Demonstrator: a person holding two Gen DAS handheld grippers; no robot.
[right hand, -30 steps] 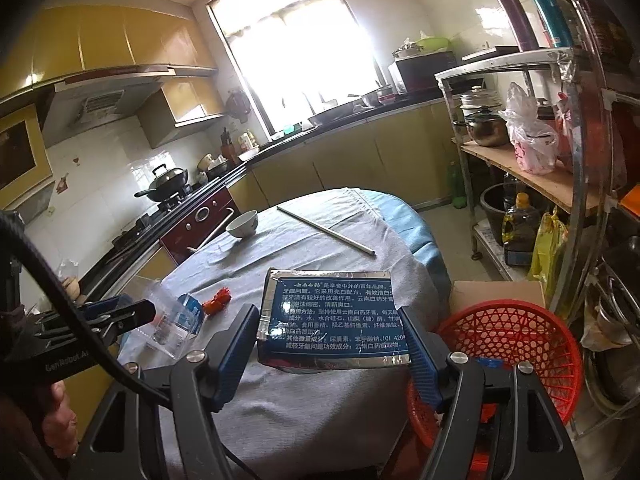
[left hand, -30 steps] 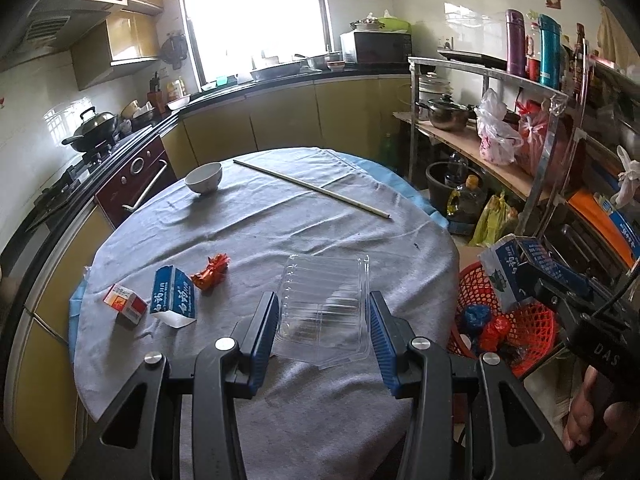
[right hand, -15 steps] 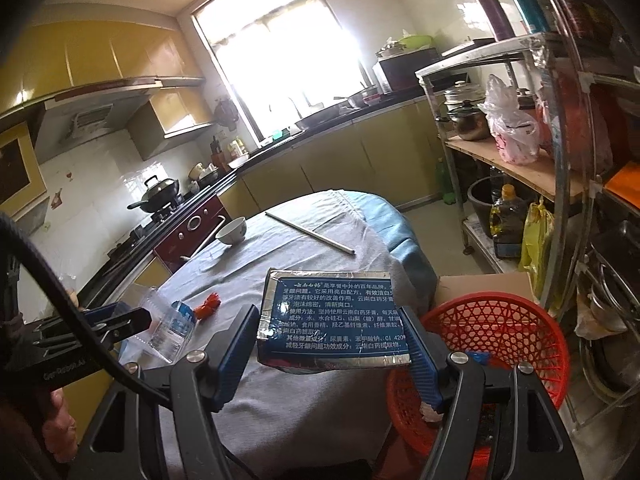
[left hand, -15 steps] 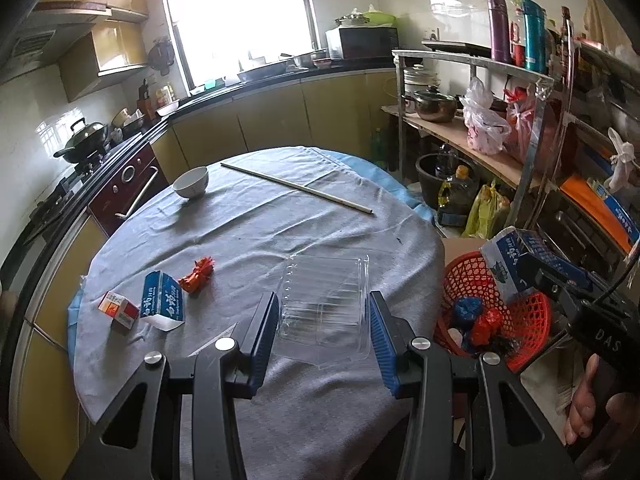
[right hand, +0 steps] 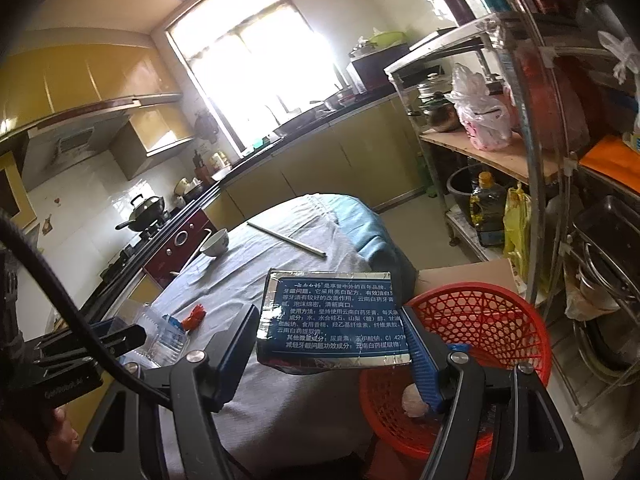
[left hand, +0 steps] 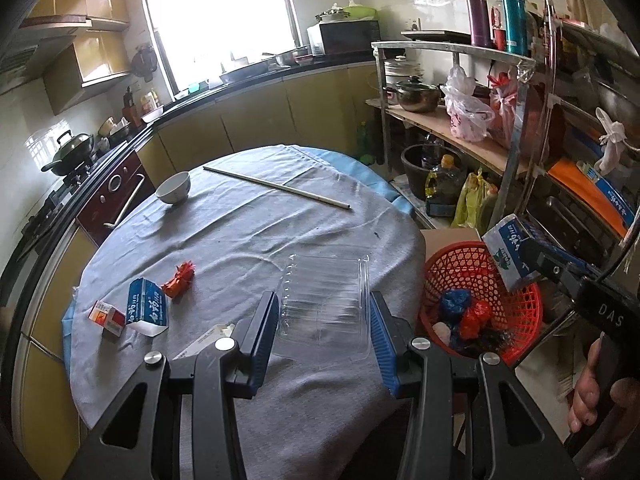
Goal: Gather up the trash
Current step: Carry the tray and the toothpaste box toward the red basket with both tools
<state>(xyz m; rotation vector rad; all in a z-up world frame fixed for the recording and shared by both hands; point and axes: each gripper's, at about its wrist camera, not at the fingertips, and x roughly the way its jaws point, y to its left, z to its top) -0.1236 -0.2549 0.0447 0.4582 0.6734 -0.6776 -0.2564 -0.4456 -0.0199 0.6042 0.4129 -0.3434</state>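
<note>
A cluttered kitchen, with a round worktop under a grey cloth. The left claw grips a clear plastic tray between its blue pads, holding it over the near edge of the cloth. The right claw is clamped on a blue toothpaste box with silver edges, poised by the rim of a red basket that stands beside the worktop and already holds blue and red wrappers. On the cloth lie a small blue carton, a red-and-white box just beside it, a crumpled red wrapper, a white bowl and a long thin stick.
</note>
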